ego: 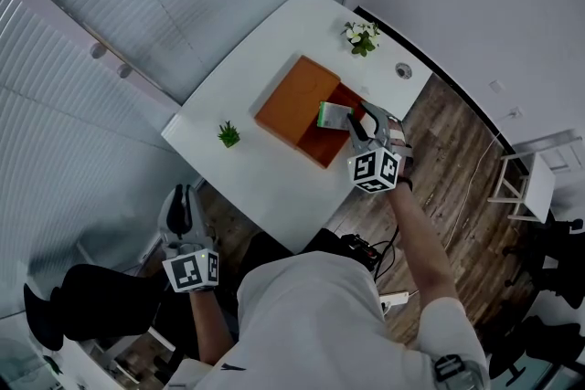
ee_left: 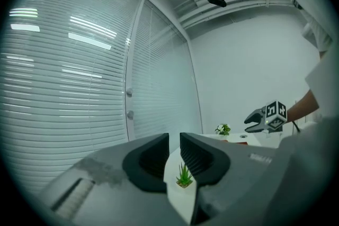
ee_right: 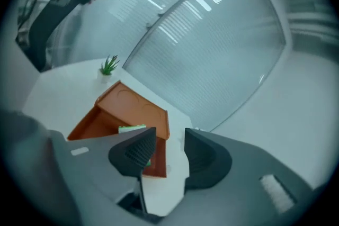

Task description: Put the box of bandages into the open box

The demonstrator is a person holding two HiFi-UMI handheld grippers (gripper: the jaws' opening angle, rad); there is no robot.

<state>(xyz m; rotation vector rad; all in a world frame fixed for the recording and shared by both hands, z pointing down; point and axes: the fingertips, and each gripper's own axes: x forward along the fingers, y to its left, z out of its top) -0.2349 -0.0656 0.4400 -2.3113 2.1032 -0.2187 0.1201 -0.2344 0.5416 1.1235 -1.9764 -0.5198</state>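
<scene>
My right gripper [ee_right: 170,141] is spread and empty beside the green bandage box [ego: 334,115], print unreadable, in the orange open box [ego: 322,147]; left gripper [ee_left: 174,141] barely parted.

Matt orange open box [ego: 297,100] on a smooth white table [ego: 265,178]
Box looks like cardboard, though blurred; the floor [ego: 448,151] is wood-grain plank.

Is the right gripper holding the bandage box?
No: the right gripper has its jaws apart and empty; the bandage box lies in the orange box.
</scene>
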